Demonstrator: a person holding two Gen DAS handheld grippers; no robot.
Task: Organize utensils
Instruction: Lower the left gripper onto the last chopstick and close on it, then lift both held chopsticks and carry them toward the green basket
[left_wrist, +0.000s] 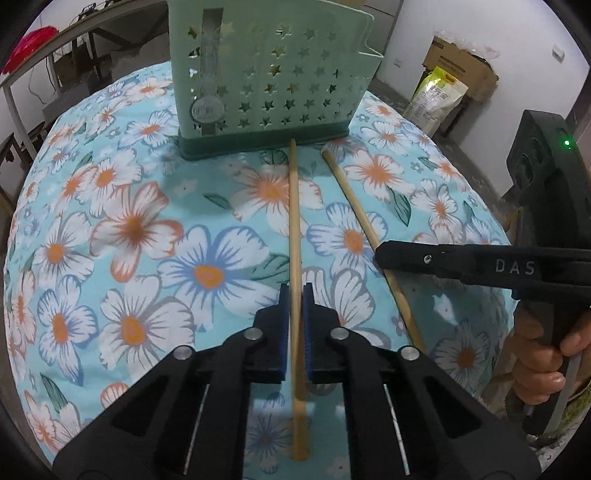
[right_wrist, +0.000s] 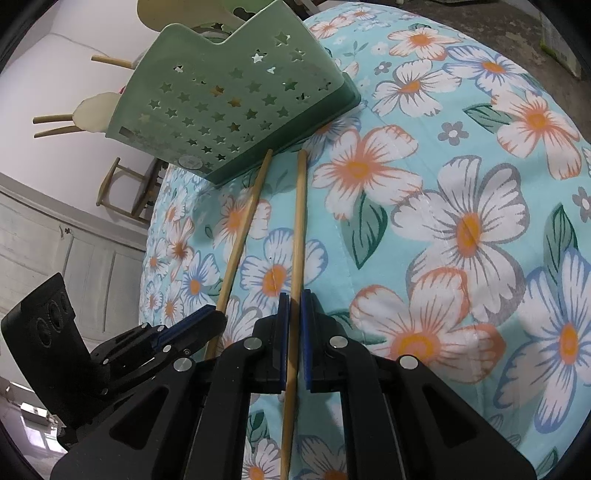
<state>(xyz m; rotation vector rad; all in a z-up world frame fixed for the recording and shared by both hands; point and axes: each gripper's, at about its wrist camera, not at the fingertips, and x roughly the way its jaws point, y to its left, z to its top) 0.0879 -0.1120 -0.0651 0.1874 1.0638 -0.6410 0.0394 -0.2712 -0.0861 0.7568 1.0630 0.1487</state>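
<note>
The left tool and right tool each stand narrowly apart around one chopstick lying on the desk. Pick-up step: close, lift, then drop into the green holder.

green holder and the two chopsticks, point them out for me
green holder (left_wrist: 273, 85), left wrist view, star-punched front wall
left chopstick (left_wrist: 294, 221), left wrist view, mid shaft
right chopstick (right_wrist: 299, 221), right wrist view, mid shaft
</note>
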